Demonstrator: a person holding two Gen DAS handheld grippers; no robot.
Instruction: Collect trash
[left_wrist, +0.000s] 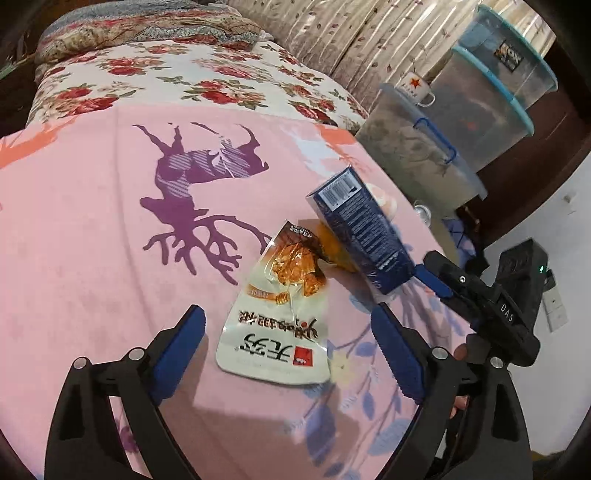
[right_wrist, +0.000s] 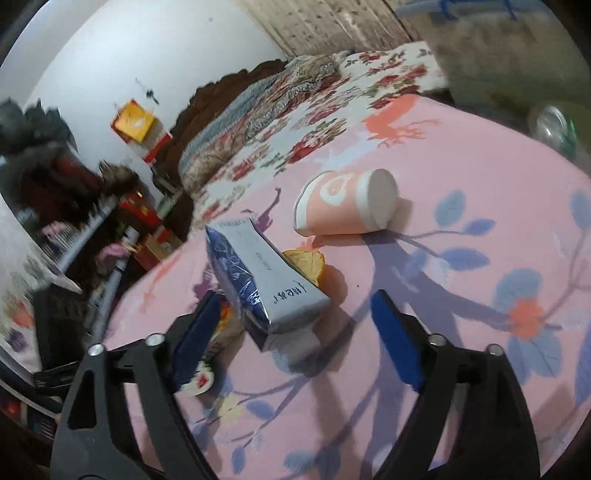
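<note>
Both grippers are hanging over a pink bed sheet (left_wrist: 92, 221) printed with a purple deer and blue flowers. The left gripper (left_wrist: 291, 350) is standing with its blue-padded jaws spread wide, and a flattened white snack wrapper (left_wrist: 279, 314) is lying on the sheet between them, touching neither pad; it is showing a photo of glazed food, large Chinese characters too distorted to read with certainty, and a small red logo square. The right gripper (right_wrist: 291, 332) is likewise standing open, and a dark blue carton (right_wrist: 258, 284) is lying between its jaws, nearer the left pad, with no grip closed on it. The carton's grey face is carrying script that appears to read "Ymear", and in the left wrist view its end is showing a barcode and fine print too small to read. An orange peel (right_wrist: 306, 264) is lying just beside the carton. A pink paper cup (right_wrist: 343, 206) is lying on its side further back, showing a white swirl mark. The right tool's body is reading "DAS".
</note>
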